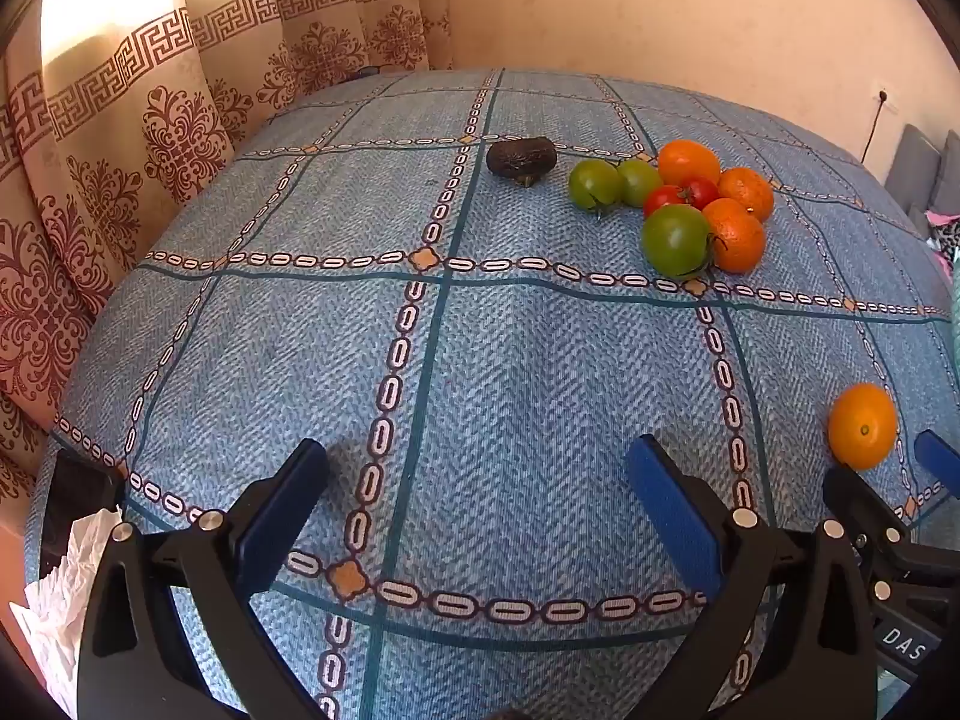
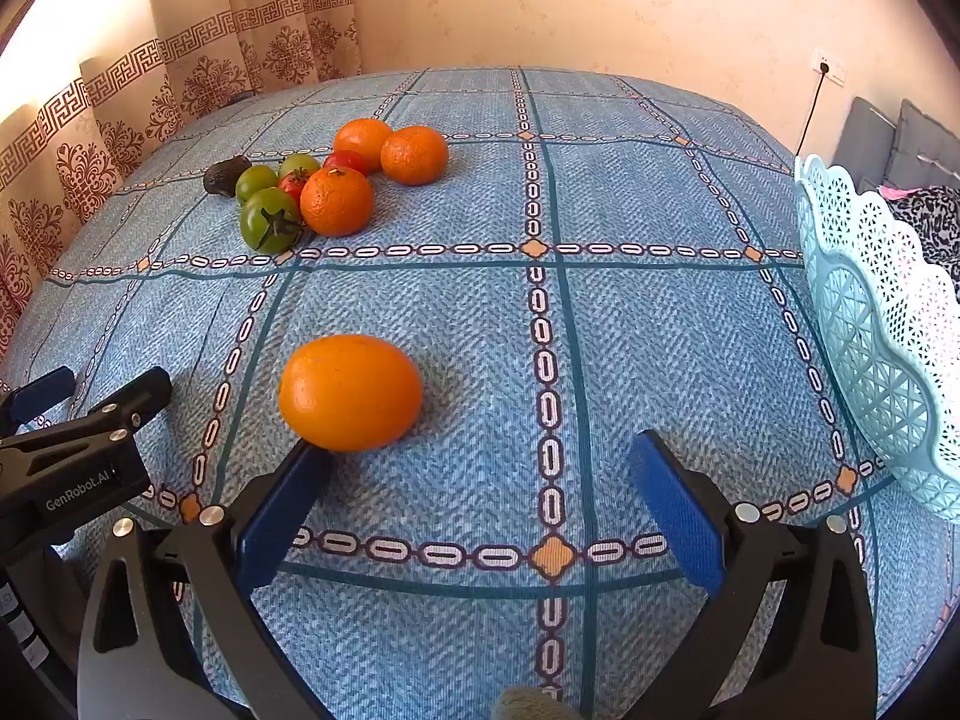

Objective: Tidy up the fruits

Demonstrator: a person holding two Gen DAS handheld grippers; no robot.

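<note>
A lone orange (image 2: 351, 392) lies on the blue tablecloth just ahead of my right gripper (image 2: 480, 468), which is open; its left finger tip sits close under the fruit. The same orange (image 1: 862, 426) shows at the right of the left wrist view. My left gripper (image 1: 480, 468) is open over bare cloth. A cluster of fruit lies farther back: oranges (image 2: 336, 201), green tomatoes (image 2: 270, 220), red tomatoes (image 2: 346, 162) and a dark avocado (image 1: 521, 159). A pale blue lattice basket (image 2: 888, 324) stands at the right edge.
Patterned curtains (image 1: 120, 180) hang along the left and a wall runs behind the table. Crumpled white paper (image 1: 60, 600) lies at the table's near left corner. A wall socket with a cable (image 2: 825, 69) and cushions sit at the far right.
</note>
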